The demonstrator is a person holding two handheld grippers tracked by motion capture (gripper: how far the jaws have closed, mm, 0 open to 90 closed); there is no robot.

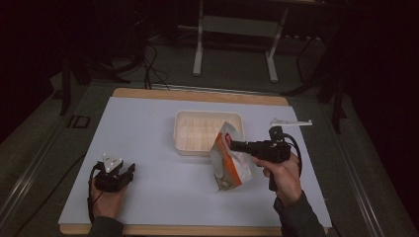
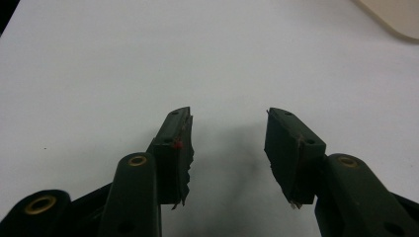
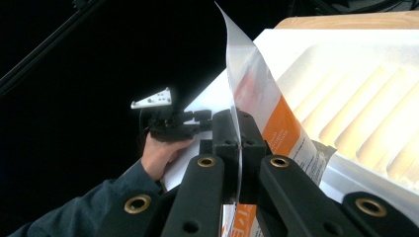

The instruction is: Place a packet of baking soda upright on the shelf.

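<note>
High view shows the right gripper (image 1: pixel 236 145) clamped on the upper edge of a white and orange bag (image 1: pixel 228 163), which hangs tilted at the near right corner of a cream ribbed tray (image 1: pixel 184 129); the bag's top leans over that corner while its lower end is down at the white table (image 1: pixel 148 187), though whether it truly rests there cannot be told. In the right gripper view the two black jaws stand pressed together with the thin clear edge of the bag (image 3: pixel 276 123) caught between them, and the ribbed floor of the tray (image 3: pixel 365 113) lies just beyond with nothing in it. The left gripper (image 1: pixel 114 175) sits well apart at the near left of the table, held low in the person's left hand (image 1: pixel 104 200); in the left gripper view its jaws stand apart over bare table, gripping nothing. As a judgement, the work looks to be moving the bag toward or into the tray, or tipping its contents there. The grasp is secured and the bag is raised beside the tray, so the pick looks done. What is left is to carry the bag over the rim and set it down or pour it, then let go. The tray holds nothing so far, so the work seems roughly half way.
</note>
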